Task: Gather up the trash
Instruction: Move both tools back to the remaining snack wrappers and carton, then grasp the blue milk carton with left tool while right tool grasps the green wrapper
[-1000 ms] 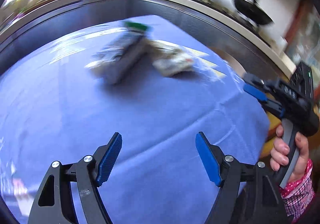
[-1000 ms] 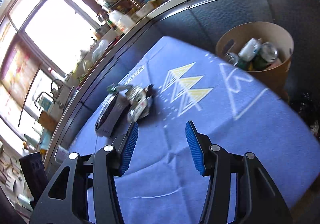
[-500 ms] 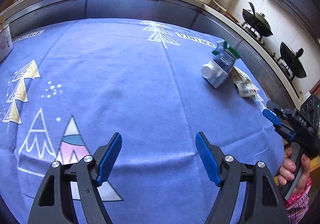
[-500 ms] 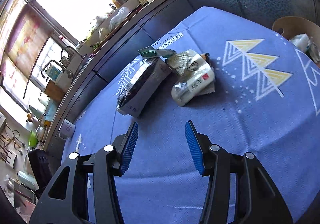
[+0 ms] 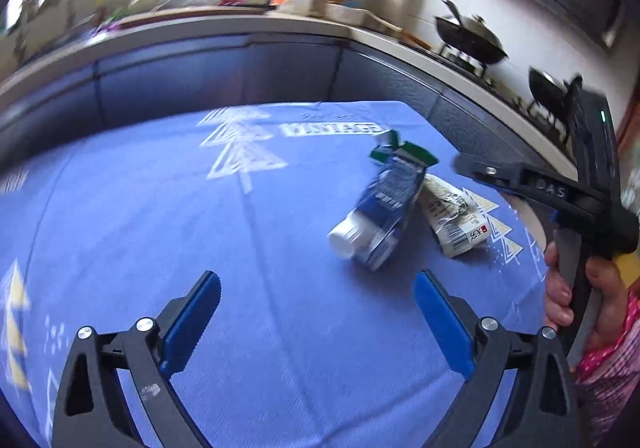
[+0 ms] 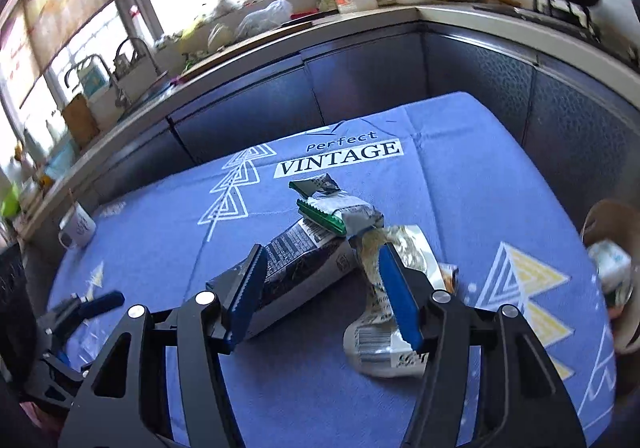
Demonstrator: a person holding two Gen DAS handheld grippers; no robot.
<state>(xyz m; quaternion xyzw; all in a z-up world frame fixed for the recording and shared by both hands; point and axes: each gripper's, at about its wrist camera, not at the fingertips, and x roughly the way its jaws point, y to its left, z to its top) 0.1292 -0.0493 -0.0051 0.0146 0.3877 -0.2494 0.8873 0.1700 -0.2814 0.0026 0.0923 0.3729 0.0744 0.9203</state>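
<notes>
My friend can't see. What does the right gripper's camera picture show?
The right gripper, fingers open, hovers over a flattened carton and a crumpled wrapper lying on a blue tablecloth. A white mug stands far left, and a brown bin at the right edge.

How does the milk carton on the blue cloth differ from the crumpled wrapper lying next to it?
The milk carton is a boxy pack with dark printed sides and a green torn-open top; the crumpled wrapper is flat, silvery-white foil with a barcode. The carton keeps its shape and looks longer; the wrapper is creased and limp. Both lie on the blue cloth, side by side, ahead of the open right gripper.
</notes>
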